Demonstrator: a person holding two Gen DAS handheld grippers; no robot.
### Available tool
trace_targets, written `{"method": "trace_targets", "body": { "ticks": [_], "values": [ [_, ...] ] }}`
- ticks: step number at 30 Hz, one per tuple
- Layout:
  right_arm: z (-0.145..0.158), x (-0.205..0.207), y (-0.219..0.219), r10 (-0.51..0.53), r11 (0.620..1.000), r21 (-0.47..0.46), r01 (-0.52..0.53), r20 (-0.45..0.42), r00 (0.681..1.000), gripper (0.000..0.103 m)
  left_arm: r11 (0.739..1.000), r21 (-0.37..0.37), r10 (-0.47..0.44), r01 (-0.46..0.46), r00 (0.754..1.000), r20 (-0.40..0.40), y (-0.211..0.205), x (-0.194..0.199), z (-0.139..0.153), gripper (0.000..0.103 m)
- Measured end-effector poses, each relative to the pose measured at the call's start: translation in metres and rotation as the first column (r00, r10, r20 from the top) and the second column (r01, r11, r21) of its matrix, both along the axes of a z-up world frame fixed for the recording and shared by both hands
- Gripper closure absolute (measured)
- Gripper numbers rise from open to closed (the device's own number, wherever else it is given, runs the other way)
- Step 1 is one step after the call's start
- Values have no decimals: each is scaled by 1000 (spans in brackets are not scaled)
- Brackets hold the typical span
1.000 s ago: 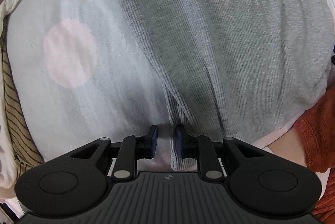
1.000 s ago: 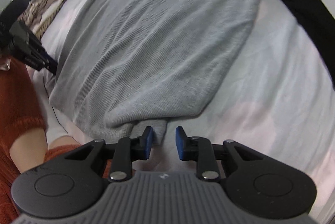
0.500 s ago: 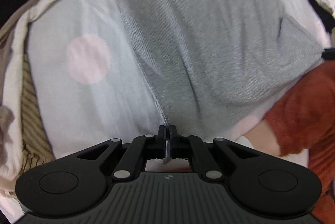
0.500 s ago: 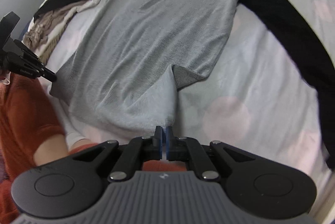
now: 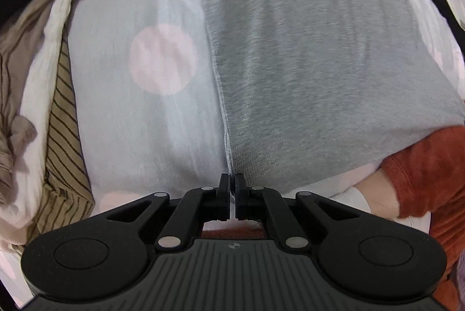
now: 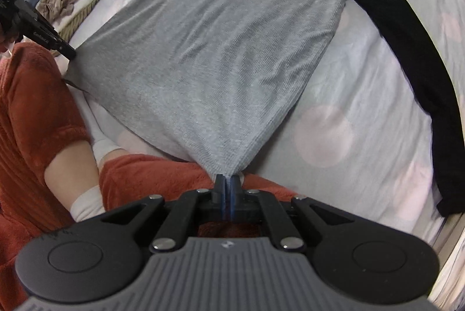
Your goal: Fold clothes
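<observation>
two wrist camera views over a bed covered by a pale blue sheet (image 6: 363,84) printed with large pink dots. a grey shirt (image 6: 221,55) with long black sleeves and a dark number 7 on its chest lies spread face up on the sheet, its collar far from the cameras and its bottom hem nearest them

in the left wrist view, the left gripper (image 5: 232,183) has its two black fingers pressed together on the bottom hem of the shirt (image 5: 305,64) at one lower corner, with a thin edge of grey cloth pinched between them. the fabric runs taut away from the fingers. to the left, at the edge of the bed, lies a heap of other clothes (image 5: 43,96): white cloth, beige cloth and a tan piece with dark stripes. at the lower right a rust-red fleece sleeve (image 5: 421,171) and part of a wrist show

in the right wrist view, the right gripper (image 6: 227,186) is clamped shut on the other lower corner of the shirt, the cloth gathering to a point between its blue-padded fingers and lifted off the sheet. at the far left of this view the left gripper (image 6: 62,48) shows again, its tip touching the opposite hem corner. one black sleeve (image 6: 407,49) lies stretched along the sheet on the right. the person's rust-red fleece garment (image 6: 32,113) fills the lower left, beneath the raised hem
</observation>
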State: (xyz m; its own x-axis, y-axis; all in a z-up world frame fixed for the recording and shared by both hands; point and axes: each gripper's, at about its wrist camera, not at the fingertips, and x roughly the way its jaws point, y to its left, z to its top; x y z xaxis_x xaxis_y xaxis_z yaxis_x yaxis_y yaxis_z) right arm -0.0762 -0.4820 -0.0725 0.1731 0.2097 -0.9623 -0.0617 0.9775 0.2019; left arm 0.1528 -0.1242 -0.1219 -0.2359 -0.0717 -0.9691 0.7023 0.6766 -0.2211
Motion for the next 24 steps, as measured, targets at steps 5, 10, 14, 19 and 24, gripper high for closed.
{"method": "trace_targets", "body": {
  "ticks": [5,10,14,19,24],
  "values": [
    [0,12,2,33,999,-6,-34,-49,998,93,998,65,1,2,999,-46,-6,4,-16,101],
    [9,17,-4,44,999,-27,-45,-43,998,85,1000,7,11,-10,1000,-27,-2,9,-8,88],
    [14,20,-21,-26,999,-25,27,19,999,78,997,-57,50,-50,999,4,11,23,7,86],
    [3,32,-32,-118,993,-3,119,72,990,78,985,-117,131,-126,991,39,34,50,26,84],
    [-27,52,-18,-70,997,20,70,-19,997,78,969,-148,205,-196,977,49,47,69,31,83]
  ]
}}
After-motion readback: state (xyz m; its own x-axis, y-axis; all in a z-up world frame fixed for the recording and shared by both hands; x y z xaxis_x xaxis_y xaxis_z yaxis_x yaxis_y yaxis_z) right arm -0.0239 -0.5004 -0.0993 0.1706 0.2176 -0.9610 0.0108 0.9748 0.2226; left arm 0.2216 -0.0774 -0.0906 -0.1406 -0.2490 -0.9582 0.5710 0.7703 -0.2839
